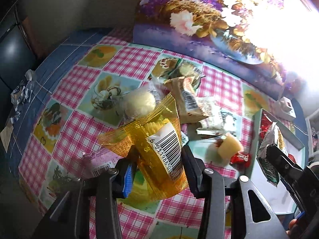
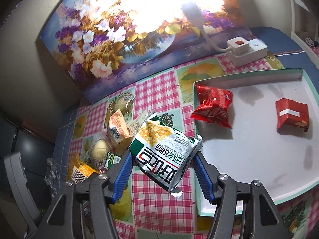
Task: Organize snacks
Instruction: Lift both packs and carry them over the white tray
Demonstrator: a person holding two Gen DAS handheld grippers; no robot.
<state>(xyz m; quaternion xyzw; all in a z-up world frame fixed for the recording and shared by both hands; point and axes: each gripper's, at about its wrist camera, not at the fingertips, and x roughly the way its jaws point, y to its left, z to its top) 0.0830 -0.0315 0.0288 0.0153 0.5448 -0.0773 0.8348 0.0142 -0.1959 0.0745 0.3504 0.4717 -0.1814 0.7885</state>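
Note:
My left gripper [image 1: 157,165] is shut on a yellow clear-wrapped cake packet [image 1: 159,149] with a barcode, held above the checked tablecloth. My right gripper [image 2: 162,168] is shut on a green-and-white snack packet [image 2: 165,153], held above the cloth just left of the white tray [image 2: 259,159]; the packet also shows in the left wrist view [image 1: 271,155]. Two red packets [image 2: 214,105] [image 2: 292,116] lie in the tray. A pile of loose snacks [image 1: 191,99] lies mid-table, with a round bun packet [image 1: 139,101] and a small red candy [image 1: 240,158].
A flower painting [image 2: 111,45] leans against the wall behind the table. A white power strip [image 2: 247,49] with a cable sits at the back right. Crumpled wrappers [image 1: 22,93] lie at the table's left edge. A pink packet [image 1: 101,161] lies under my left gripper.

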